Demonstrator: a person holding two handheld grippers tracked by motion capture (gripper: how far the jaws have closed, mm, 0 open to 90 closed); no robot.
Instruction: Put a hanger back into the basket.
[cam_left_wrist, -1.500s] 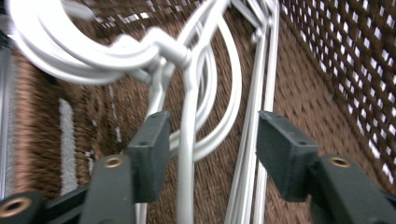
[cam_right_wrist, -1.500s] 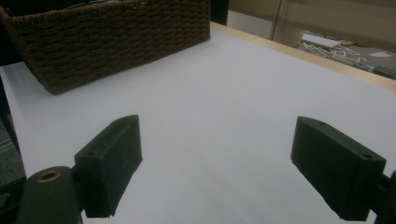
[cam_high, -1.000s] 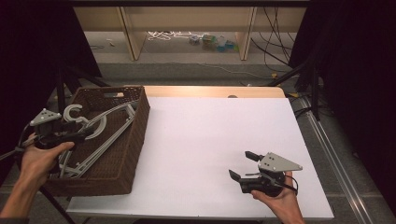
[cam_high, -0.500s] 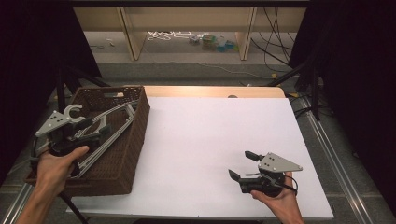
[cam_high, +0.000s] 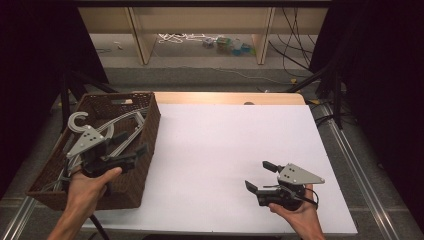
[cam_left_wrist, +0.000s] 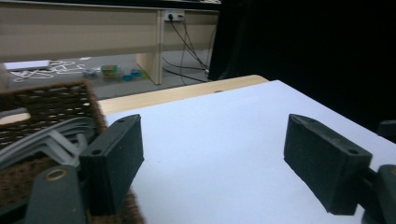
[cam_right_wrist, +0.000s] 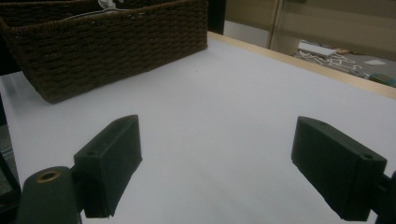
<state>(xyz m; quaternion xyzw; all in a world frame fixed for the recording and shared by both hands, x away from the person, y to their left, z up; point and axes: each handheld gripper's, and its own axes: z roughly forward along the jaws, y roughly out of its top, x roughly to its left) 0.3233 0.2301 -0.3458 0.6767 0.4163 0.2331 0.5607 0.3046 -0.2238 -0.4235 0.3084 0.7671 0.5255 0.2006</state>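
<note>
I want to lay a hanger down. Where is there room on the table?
The white sheet is bare between the basket and the right gripper, and up to the far wooden edge. The basket is crowded with hangers.

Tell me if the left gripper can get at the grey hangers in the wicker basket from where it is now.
Probably yes. The left gripper is open over the near right side of the basket, and the grey hangers lie uncovered just behind it. It points out over the table, so it would have to turn back and dip.

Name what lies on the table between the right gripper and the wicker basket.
Nothing: the high view shows bare white table between right gripper and wicker basket.
</note>
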